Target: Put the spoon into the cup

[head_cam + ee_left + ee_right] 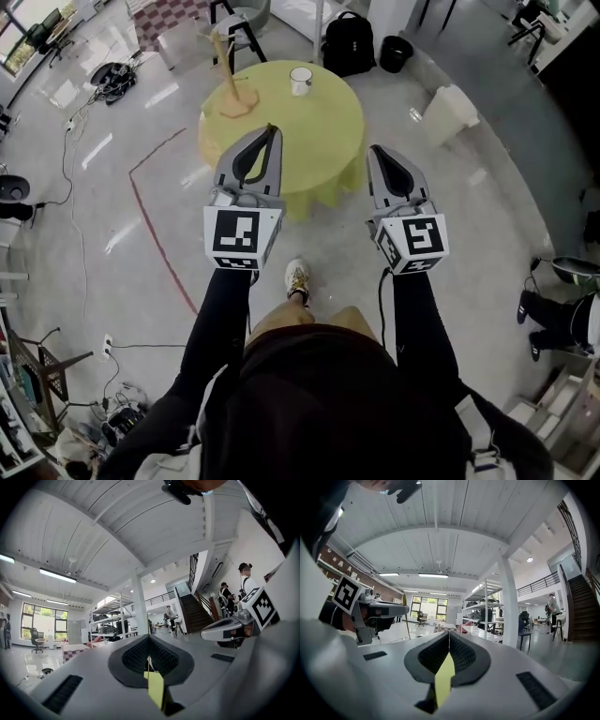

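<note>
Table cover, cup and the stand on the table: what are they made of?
Table cover: apparently matte yellow-green cloth; it hangs in folds over the round edge. Cup: white, smooth, ceramic or plastic; too small to tell. Stand: pale tan post on a flat base, probably bare wood.

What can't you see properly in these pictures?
- Spoon: in the head view, too small to find. I cannot tell whether the wooden stand on the table holds it.
- Inside of the cup: head view, too small and far off.
- Table's near edge: head view, partly behind the left gripper.
- Table and cup: neither gripper view shows them; both look level across the room.
</note>
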{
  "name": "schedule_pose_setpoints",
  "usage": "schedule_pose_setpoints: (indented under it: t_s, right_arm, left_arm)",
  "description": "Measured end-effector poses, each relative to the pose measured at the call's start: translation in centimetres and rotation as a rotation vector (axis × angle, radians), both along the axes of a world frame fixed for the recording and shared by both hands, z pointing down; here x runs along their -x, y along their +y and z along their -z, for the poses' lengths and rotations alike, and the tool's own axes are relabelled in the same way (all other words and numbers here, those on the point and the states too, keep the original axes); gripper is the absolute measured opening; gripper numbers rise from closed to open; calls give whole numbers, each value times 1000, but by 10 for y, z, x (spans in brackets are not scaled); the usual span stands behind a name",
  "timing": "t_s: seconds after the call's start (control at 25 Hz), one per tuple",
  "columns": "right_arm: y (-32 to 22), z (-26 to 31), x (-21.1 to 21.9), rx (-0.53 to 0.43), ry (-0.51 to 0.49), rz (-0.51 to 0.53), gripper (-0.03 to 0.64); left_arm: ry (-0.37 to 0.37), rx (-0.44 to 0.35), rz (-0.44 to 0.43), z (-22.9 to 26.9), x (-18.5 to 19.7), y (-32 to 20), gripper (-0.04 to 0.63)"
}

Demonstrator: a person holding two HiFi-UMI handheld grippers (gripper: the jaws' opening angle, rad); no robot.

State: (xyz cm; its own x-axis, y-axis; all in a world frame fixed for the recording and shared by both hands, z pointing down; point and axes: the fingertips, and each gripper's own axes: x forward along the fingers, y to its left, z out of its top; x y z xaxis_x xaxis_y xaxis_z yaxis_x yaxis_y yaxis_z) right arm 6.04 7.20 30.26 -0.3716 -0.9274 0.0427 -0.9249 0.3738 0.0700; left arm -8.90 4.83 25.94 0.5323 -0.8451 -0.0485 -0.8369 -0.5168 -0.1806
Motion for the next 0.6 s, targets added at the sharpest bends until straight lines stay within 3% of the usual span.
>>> schedule_pose_setpoints:
  t_s: [0.36, 0.6]
  right_arm:
    - [-79, 3, 9, -16, -5, -39, 28]
    - [-107, -4, 14, -6, -3, -51, 28]
  left_arm:
    - [-1, -15, -46, 4, 6, -84, 15]
    - [-6, -12, -63, 0, 8, -114, 15]
